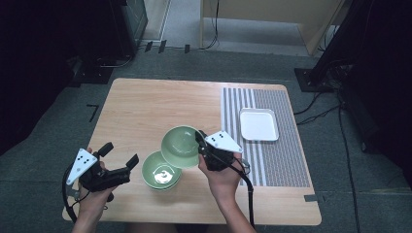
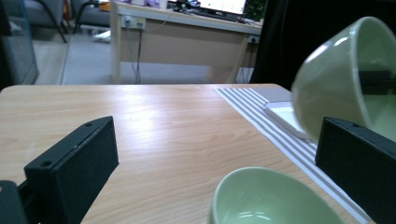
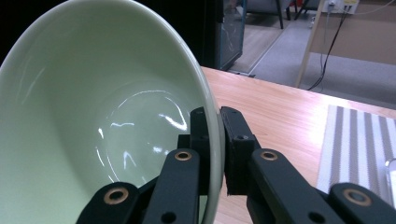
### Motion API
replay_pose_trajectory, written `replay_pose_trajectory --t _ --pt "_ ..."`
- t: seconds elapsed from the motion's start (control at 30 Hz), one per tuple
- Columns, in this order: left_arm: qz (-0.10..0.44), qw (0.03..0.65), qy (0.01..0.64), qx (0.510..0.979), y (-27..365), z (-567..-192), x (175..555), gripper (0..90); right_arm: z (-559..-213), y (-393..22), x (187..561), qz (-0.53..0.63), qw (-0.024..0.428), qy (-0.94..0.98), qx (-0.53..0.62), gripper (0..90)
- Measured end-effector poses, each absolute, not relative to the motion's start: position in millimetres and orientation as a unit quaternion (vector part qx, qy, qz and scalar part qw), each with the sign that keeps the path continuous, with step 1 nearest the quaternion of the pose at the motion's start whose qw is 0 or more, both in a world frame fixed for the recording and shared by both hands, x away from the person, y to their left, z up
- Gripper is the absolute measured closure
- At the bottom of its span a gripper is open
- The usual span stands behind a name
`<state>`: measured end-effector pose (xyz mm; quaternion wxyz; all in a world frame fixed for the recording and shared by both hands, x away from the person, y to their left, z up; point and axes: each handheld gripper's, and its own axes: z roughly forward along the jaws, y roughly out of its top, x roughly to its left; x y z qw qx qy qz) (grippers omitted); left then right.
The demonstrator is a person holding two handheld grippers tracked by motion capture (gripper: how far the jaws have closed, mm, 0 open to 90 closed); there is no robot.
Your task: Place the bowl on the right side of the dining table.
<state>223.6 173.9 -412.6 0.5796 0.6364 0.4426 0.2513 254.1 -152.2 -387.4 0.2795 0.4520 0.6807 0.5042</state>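
Note:
A pale green bowl [image 1: 180,145] [image 2: 336,79] [image 3: 107,107] hangs tilted above the wooden table [image 1: 141,107], its rim pinched by my right gripper [image 1: 200,141] [image 3: 218,135], one jaw inside the bowl and one outside. A second green bowl [image 1: 161,171] [image 2: 275,198] rests on the table just below and left of the lifted one, partly under its edge. My left gripper [image 1: 121,156] [image 2: 224,154] stands open to the left of the resting bowl, jaws wide apart with nothing between them.
A grey striped placemat [image 1: 279,160] covers the table's right side, with a white rectangular tray [image 1: 259,124] on its far part. Cables and dark stands lie on the floor beyond the table.

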Motion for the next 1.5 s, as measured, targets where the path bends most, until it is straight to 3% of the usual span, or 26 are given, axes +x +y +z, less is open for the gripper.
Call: replay_pose_trajectory --t 0.57,1.2,1.5 --pt "0.274 0.513 0.52 0.625 217 -442 226 0.0 -398 -200 262 0.496 0.282 0.669 0.476 85.0" --pt "0.27 0.368 0.558 0.693 237 -502 242 0.0 -409 -248 271 0.492 0.281 0.643 0.516 85.0" --pt "0.275 0.335 0.558 0.708 240 -515 247 0.0 -406 -262 273 0.49 0.288 0.63 0.529 85.0"
